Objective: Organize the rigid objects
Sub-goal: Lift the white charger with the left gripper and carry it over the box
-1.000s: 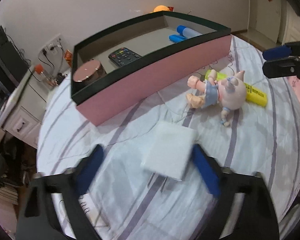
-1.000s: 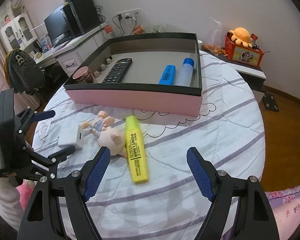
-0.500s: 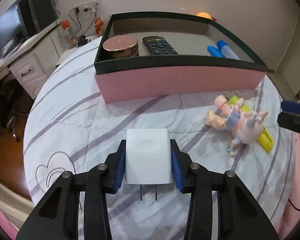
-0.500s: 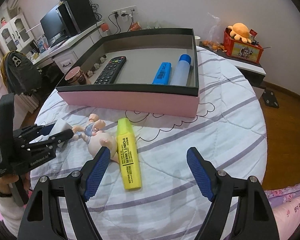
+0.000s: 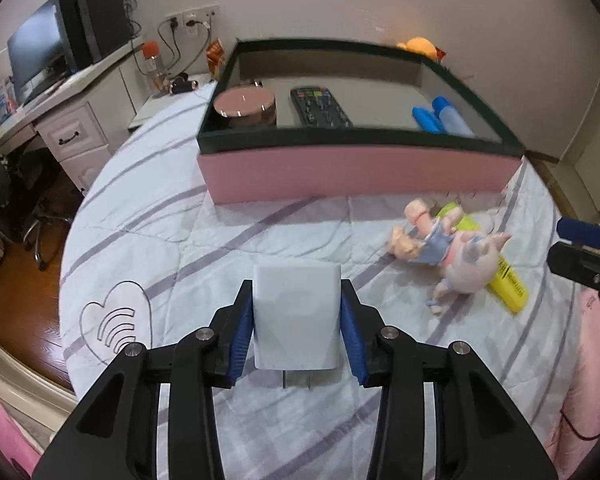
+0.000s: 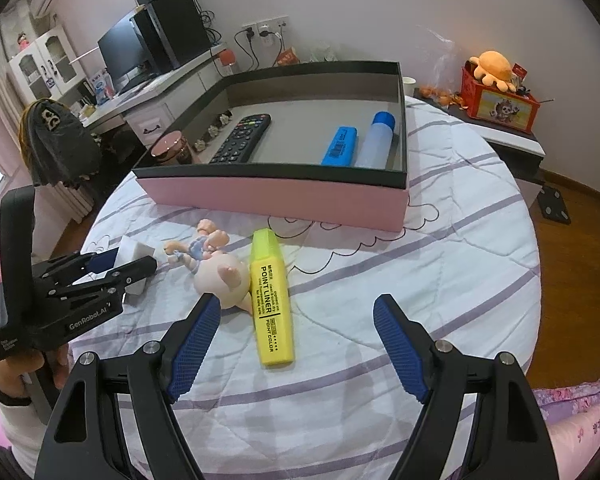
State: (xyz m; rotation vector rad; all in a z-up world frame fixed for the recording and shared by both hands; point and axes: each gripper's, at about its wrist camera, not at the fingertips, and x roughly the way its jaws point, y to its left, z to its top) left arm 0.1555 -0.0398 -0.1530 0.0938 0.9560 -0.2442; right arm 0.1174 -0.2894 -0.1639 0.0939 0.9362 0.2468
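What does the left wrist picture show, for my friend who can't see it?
The left tongs squeeze a white plug charger above a striped bedspread. Behind sits a pink box holding a remote, a round tin and blue items. A pig doll lies on a yellow highlighter to the right.

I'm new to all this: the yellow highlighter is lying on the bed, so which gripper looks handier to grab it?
Right. The right gripper is open, with the highlighter between its fingers. The left gripper is shut on the white charger.
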